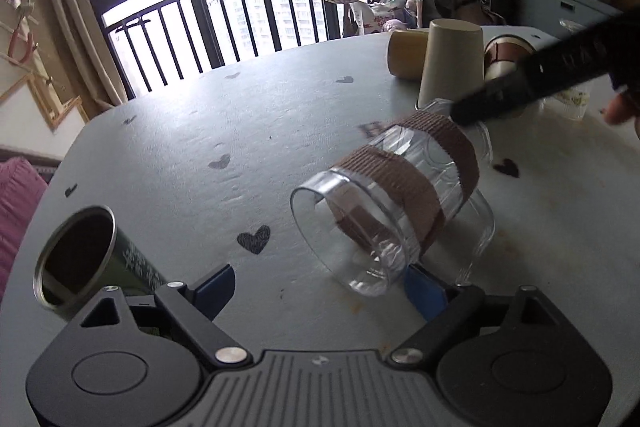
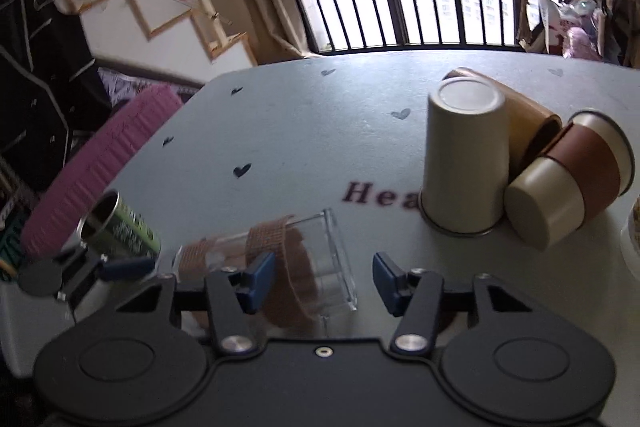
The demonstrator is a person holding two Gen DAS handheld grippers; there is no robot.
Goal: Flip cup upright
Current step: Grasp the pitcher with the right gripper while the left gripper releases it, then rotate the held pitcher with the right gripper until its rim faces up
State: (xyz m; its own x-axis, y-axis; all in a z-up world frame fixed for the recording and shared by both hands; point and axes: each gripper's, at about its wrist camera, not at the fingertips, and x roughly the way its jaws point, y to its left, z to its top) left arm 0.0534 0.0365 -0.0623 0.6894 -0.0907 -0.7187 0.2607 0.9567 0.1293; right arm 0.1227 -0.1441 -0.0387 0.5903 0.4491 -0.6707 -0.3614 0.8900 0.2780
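Note:
A clear glass cup with two brown fabric bands lies on its side on the grey table, mouth toward the left wrist camera. My left gripper is open, its blue fingertips either side of the cup's mouth, close to the rim. In the right wrist view the same cup lies between and just ahead of my open right gripper, base end toward it. The right gripper's black body reaches over the cup's base in the left wrist view.
A green metal can lies on its side at the left, also visible in the right wrist view. A beige cup stands upside down at the back right, beside a yellow cup and a brown-banded cup lying down.

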